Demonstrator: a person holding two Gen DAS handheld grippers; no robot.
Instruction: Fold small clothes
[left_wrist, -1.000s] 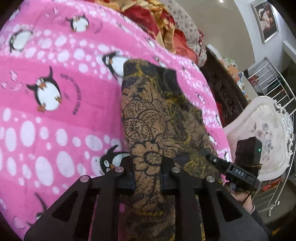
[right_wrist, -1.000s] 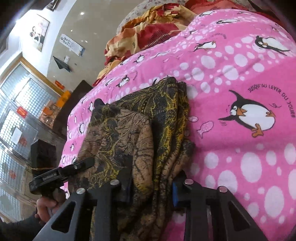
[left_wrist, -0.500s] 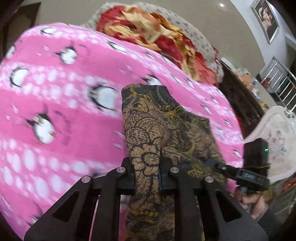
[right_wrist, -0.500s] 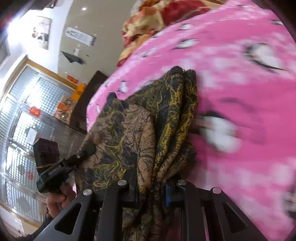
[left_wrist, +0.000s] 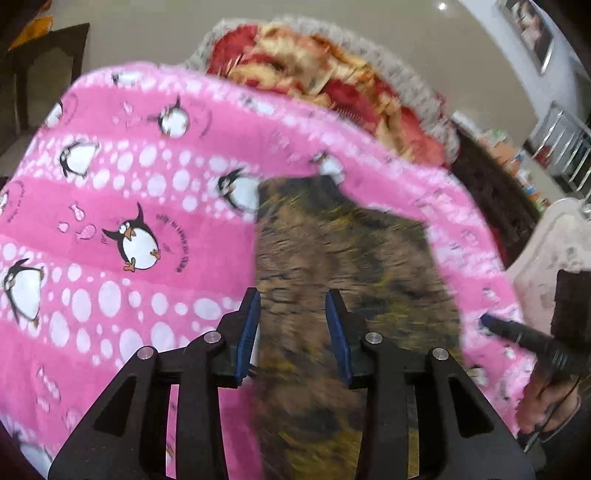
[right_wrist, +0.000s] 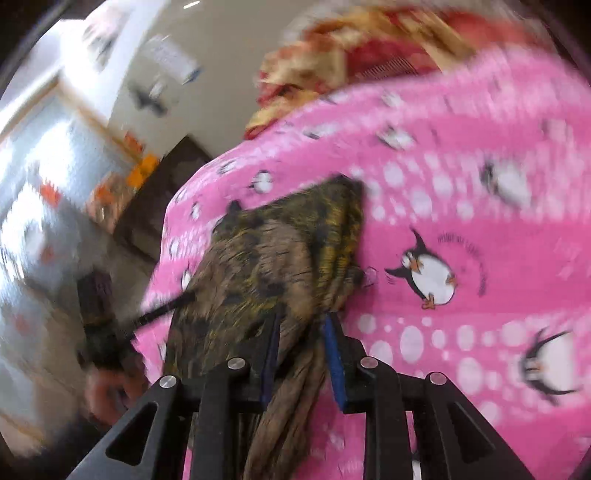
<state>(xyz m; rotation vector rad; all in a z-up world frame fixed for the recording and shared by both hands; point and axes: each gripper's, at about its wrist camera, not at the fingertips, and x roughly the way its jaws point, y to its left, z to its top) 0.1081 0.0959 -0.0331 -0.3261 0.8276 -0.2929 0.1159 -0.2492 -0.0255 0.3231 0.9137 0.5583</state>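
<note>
Patterned brown-and-yellow garment (left_wrist: 332, 266) fills the space between and beyond your left gripper (left_wrist: 292, 332), whose fingers stand apart, the blue pads (left_wrist: 246, 332) clear of the cloth on both inner faces, so that side holds nothing. Your right gripper (right_wrist: 301, 354) has its fingers set narrowly, with a bunched rope of the same garment (right_wrist: 280, 266) running down between them; the blur keeps you from telling whether the pads pinch it or merely flank it.

Outward from the left fingers, the cloth stretches toward twelve o'clock across the pink penguin blanket (left_wrist: 110, 221), its far edge near a white penguin print. From the right fingers, it fans toward eleven o'clock, with a thick stack of edges at one o'clock.

Your risk is the folded layers. If the right side lifts or drags while the left is free, the stacked edges will likely slide apart and the fold skew. The plush blanket may ruck up beneath and carry the garment toward the bed's edge at nine o'clock in the right view.
</note>
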